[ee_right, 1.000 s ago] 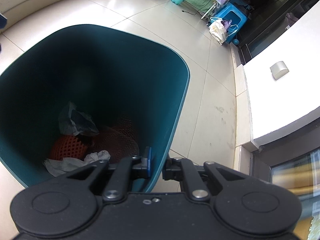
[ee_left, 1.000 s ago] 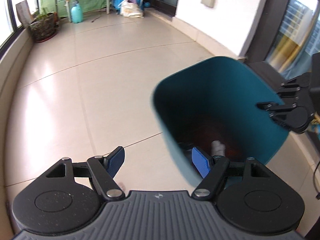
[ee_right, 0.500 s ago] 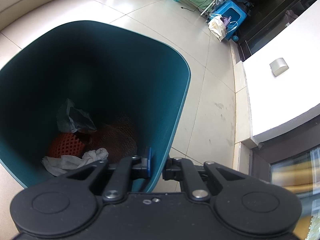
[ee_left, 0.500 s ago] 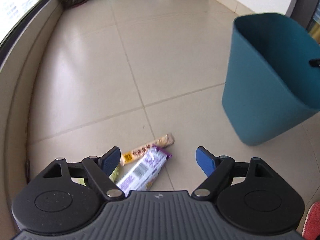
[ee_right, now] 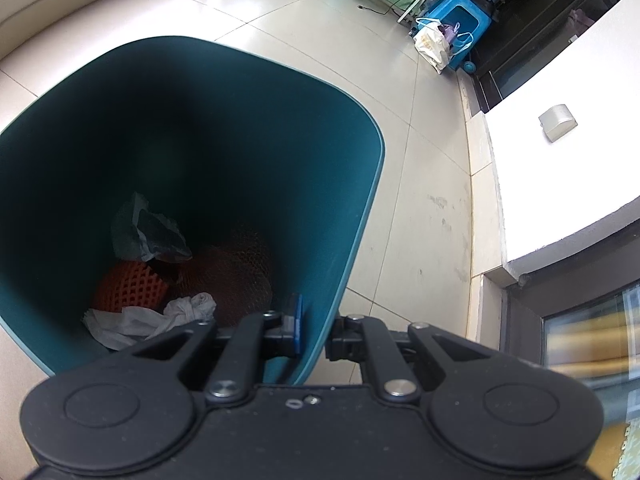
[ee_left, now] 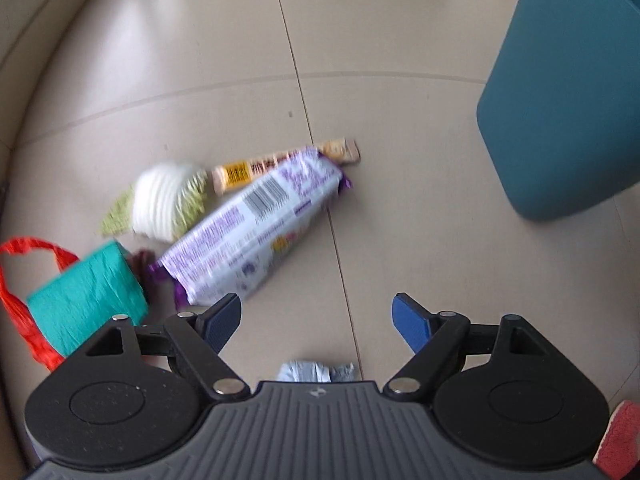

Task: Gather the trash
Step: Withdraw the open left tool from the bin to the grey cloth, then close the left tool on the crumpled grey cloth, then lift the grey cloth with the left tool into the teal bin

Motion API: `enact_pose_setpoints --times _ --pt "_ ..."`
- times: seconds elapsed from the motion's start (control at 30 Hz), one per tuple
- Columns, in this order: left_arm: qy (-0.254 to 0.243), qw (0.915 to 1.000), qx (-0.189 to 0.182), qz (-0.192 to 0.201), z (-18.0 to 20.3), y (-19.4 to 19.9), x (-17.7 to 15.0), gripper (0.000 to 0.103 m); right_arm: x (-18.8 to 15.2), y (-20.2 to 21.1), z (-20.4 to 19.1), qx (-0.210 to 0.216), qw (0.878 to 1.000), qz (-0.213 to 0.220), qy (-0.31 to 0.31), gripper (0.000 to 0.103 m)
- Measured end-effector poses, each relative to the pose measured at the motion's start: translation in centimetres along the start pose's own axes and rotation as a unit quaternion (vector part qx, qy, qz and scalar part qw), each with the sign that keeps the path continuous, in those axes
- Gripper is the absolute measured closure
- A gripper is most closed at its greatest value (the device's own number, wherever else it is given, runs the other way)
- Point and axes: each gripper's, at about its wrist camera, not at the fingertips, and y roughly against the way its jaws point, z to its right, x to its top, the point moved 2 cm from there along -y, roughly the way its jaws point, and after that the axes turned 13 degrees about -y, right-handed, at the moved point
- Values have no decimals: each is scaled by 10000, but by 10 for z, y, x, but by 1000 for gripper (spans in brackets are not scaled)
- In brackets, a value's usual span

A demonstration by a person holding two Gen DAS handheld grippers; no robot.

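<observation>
Teal bin (ee_right: 192, 152) stands on the tiled floor (ee_left: 200, 60), its near rim pinched tight in the right gripper (ee_right: 316, 330) jaws. Left gripper (ee_left: 316, 322) hangs over the litter with jaws spread wide, holding nothing. Below it: purple-and-white wrapper (ee_left: 256, 232), green crepe roll (ee_left: 86, 292), red bag (ee_left: 20, 312), white cup (ee_left: 160, 204), yellow bar wrapper (ee_left: 240, 170).
</observation>
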Motion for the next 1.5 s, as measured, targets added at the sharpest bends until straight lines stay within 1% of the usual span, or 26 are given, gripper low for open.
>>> enact_pose_setpoints --times 0.1,0.17,0.27,0.5,0.6,0.67,0.7,0.73,0.77,0.8,0.83,0.87,0.9,1.0,1.2,1.3,1.4,1.43,1.5 --pt "-150 9997 74 -180 7 -15 -18 20 1 0 0 -2 10000 -1 5 94" --pt "-146 9993 85 -324 9 -28 -29 20 1 0 0 -2 10000 -2 3 94" --pt "-64 9988 102 -467 10 -42 -44 20 1 0 0 -2 10000 -4 -1 94" --pt "153 9968 357 -694 8 -69 -69 20 1 0 0 -2 10000 -6 8 94" --pt "366 9955 348 -799 5 -79 -76 21 1 1 0 -8 10000 -5 28 94" --pt "494 9950 343 -793 4 -83 -78 22 0 1 0 -10 10000 -6 29 94" --pt "526 9949 362 -778 3 -84 -79 29 0 1 0 -10 10000 -8 24 94" --pt "558 9949 350 -760 3 -84 -79 40 0 1 0 -7 10000 -12 20 94" --pt "568 9946 410 -762 2 -85 -79 42 0 1 0 -7 10000 -13 22 94" --pt "568 9943 487 -762 3 -85 -79 48 0 1 0 -7 10000 -13 22 94" --pt "594 9943 481 -738 3 -83 -79 57 0 1 0 -5 10000 -13 19 94" --pt "618 9943 492 -719 2 -82 -79 60 0 1 0 -5 10000 -13 18 94" --pt "679 9942 442 -704 1 -82 -77 66 0 1 1 -3 10000 -13 15 94" --pt "777 9942 417 -615 -1 -78 -74 66 -1 1 1 0 10000 -14 16 94" --pt "864 9951 285 -375 1 -57 -49 67 -1 1 0 -1 10000 -20 26 94" --pt "774 9967 211 -157 7 -40 -29 67 -1 1 1 0 10000 -21 22 94" --pt "581 9982 150 91 14 -19 -2 67 -2 1 0 5 10000 -22 16 94" --pt "510 9985 141 159 27 -11 11 67 -2 1 0 1 10000 -18 17 94" --pt "412 9986 195 275 35 1 29 66 -1 1 1 0 10000 -20 6 94"
